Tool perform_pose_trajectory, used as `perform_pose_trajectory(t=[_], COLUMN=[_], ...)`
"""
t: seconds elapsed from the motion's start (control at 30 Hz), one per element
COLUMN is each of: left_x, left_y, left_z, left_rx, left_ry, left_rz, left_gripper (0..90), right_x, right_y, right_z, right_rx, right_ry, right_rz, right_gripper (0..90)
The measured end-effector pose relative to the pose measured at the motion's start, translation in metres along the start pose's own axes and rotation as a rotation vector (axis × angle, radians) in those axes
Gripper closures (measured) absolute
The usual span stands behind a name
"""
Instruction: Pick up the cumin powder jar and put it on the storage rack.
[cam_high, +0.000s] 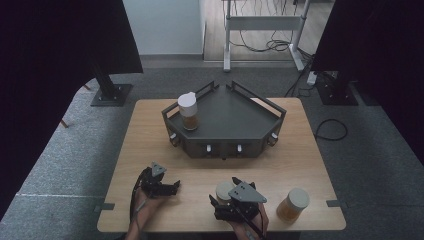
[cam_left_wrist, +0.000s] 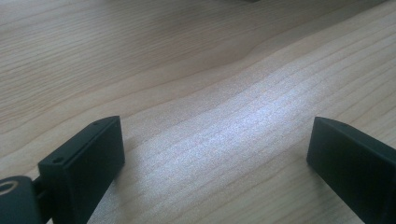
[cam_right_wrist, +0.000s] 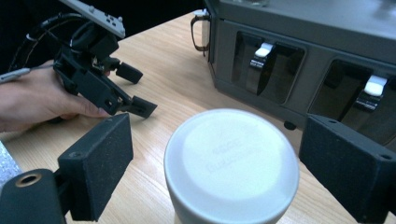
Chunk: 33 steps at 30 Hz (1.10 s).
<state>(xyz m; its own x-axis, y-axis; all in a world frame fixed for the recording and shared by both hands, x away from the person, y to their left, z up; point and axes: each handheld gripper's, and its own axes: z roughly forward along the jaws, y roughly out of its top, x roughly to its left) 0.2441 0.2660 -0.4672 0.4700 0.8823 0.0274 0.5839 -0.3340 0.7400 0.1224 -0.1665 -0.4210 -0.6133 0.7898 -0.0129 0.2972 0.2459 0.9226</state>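
White-lidded jar (cam_right_wrist: 231, 163) standing upright between the jaws of right gripper (cam_right_wrist: 215, 163); jaws spread wide, one on each side of lid, visible gap on both sides, no contact seen. Lid top roughly level with the jaw tips. Same jar in high view (cam_high: 223, 191), partly covered by right gripper (cam_high: 235, 200) and its grey plate, near front edge of wooden table (cam_high: 300, 150).

Left gripper (cam_high: 167, 187) held low over bare table by left hand (cam_high: 145, 202); jaws apart, nothing between them but wood grain (cam_left_wrist: 210, 116). Left gripper also seen from right gripper view (cam_right_wrist: 135, 91), ahead and to left of right jaws, well apart from jar.

Second jar (cam_high: 293, 205), amber contents, white lid, upright on table outside right jaws on their outer side, clear of gripper.

Dark grey tray stand (cam_high: 235, 115) beyond both grippers at table centre, railed top, white latches on front face (cam_right_wrist: 264, 49). Third jar (cam_high: 188, 111), white cap, amber contents, upright on tray's left corner, well apart from both sets of jaws.
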Motion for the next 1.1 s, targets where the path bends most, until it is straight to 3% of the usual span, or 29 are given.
perform_pose_trajectory(t=[0.37, 0.77, 1.1], left_x=[0.0, 0.0, 0.0], left_y=[0.0, 0.0, 0.0], left_z=[0.0, 0.0, 0.0], left_rx=[0.0, 0.0, 0.0], left_ry=[0.0, -0.002, -0.003], left_rz=[0.001, 0.002, 0.003], left_gripper=[3.8, 3.9, 3.9], right_x=[0.003, -0.003, 0.0], right_y=[-0.006, -0.012, -0.011], right_z=[0.003, 0.005, 0.005], right_rx=[0.027, 0.03, 0.035], right_ry=[-0.013, -0.007, -0.019], right_rz=[-0.016, 0.019, 0.012], right_gripper=[14.9, 32.7, 33.1])
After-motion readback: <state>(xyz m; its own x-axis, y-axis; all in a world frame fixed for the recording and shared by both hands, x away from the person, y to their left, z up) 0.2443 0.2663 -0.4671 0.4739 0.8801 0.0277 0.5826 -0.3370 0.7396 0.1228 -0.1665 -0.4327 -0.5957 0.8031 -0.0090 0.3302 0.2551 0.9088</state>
